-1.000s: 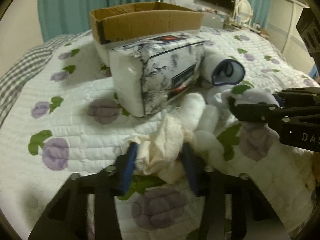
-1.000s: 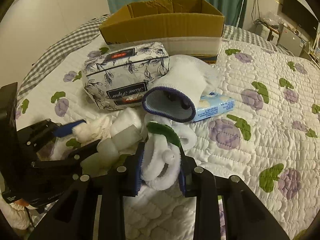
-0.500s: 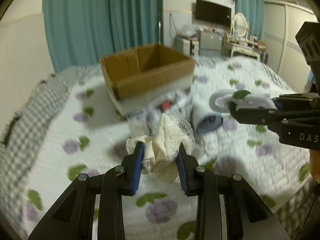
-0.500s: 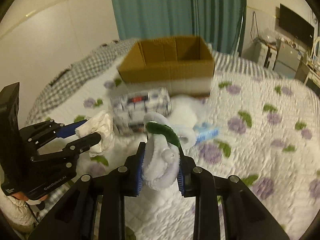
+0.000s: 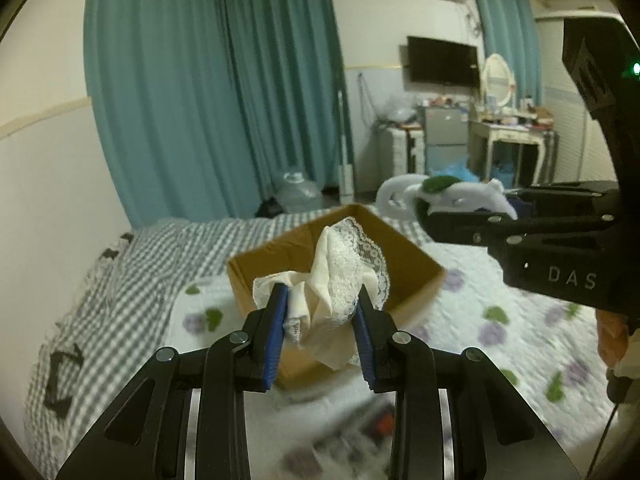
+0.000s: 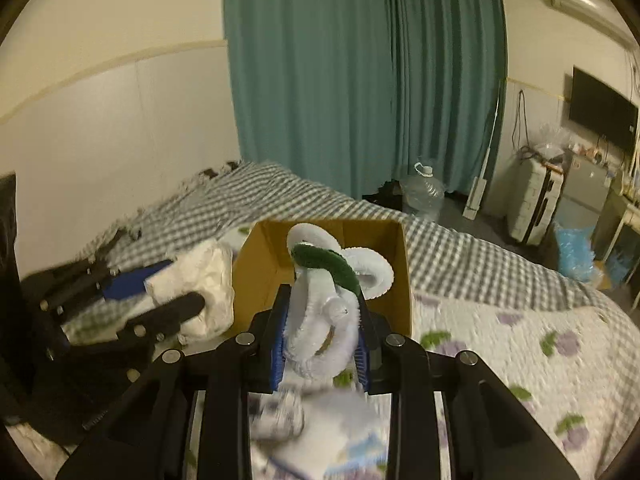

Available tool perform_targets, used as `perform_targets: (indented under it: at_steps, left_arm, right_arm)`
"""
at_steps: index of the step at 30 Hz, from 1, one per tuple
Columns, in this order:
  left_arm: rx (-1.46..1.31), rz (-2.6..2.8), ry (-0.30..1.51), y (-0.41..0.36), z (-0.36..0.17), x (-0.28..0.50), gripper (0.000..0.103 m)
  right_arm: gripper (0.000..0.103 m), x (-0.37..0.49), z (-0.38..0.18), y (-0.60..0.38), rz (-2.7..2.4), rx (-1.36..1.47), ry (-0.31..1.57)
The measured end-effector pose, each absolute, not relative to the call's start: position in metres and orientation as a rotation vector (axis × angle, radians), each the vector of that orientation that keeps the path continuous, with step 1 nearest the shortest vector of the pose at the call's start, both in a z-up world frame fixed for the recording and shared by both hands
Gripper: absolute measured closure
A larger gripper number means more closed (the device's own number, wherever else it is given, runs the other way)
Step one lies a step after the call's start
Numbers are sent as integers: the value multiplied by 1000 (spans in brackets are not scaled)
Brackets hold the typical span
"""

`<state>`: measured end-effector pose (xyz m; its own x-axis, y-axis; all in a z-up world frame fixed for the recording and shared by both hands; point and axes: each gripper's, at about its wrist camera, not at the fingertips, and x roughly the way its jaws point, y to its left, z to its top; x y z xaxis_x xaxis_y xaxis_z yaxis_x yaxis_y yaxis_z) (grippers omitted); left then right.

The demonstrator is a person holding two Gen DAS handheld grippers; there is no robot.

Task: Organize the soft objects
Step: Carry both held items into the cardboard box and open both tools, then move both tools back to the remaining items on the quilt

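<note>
A cream lace-trimmed cloth (image 5: 336,280) is bunched between the blue pads of the left gripper (image 5: 322,320), pinched tight and held up in front of the open cardboard box (image 5: 416,256). A white fluffy headband (image 6: 320,320) with green trim sits clamped in the right gripper (image 6: 322,344), above the quilted bed (image 6: 520,360)

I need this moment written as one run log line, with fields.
left tongs: shut on cloth | right tongs: shut on headband | both: raised before box | box: open
</note>
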<state>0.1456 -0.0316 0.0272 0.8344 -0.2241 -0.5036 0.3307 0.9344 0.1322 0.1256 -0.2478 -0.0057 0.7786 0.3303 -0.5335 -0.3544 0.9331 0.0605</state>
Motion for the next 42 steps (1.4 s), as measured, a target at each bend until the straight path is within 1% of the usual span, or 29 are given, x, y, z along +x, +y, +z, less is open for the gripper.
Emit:
perform_targets:
  at_steps: [7, 9, 11, 13, 14, 15, 16, 17, 21, 24, 27, 31, 32, 33, 34, 35, 36, 39, 42]
  left_arm:
    - [193, -263, 595, -37, -13, 222, 71]
    - [209, -255, 600, -41, -24, 231, 69]
    - [222, -259, 601, -44, -36, 239, 68]
    - [219, -255, 616, -43, -42, 244, 48]
    - [215, -243, 612, -43, -44, 245, 30]
    - [214, -225, 601, -44, -43, 244, 24]
    - [210, -205, 580, -43, -42, 242, 23]
    - [205, -199, 577, -41, -41, 242, 23]
    - [176, -175, 583, -32, -30, 238, 23]
    - [172, -158, 557, -26, -10, 223, 23]
    - [162, -125, 466, -18, 24, 194, 23]
    - [104, -105, 353, -3, 84, 149, 23]
    - [94, -104, 334, -1, 96, 139, 22]
    - [89, -100, 319, 1, 107, 131, 13]
    - [82, -94, 298, 4, 119, 118, 8]
    - [75, -87, 281, 6, 127, 109, 6]
    - [71, -76, 269, 8, 133, 102, 6]
    - [78, -55, 257, 9, 145, 80, 6]
    - [92, -68, 284, 6, 141, 62, 6]
  right_arm:
    - [76, 209, -40, -244, 368, -12, 620]
    - [76, 225, -56, -245, 377, 0, 639]
    - [73, 236, -69, -248, 383, 22, 646]
    - [72, 244, -77, -249, 388, 35, 648]
    - [66, 245, -80, -249, 390, 39, 647]
    - [60, 248, -82, -249, 381, 43, 649]
    - [40, 250, -85, -251, 371, 45, 649]
    - [26, 249, -86, -254, 362, 48, 645]
    - [25, 240, -76, -261, 333, 57, 625]
    - [25, 222, -52, -268, 313, 62, 587]
    - [24, 198, -20, -271, 308, 62, 549]
    - [24, 155, 32, -272, 283, -1, 494]
    - [24, 145, 42, -273, 280, -13, 482]
    - [23, 133, 54, -274, 276, -23, 467]
    - [19, 124, 63, -276, 274, -27, 456]
    - [13, 111, 73, -278, 269, -32, 445]
    - [10, 98, 82, -280, 264, -38, 442]
    - [7, 68, 97, -288, 241, -54, 439]
    - [6, 42, 98, -291, 244, -64, 447]
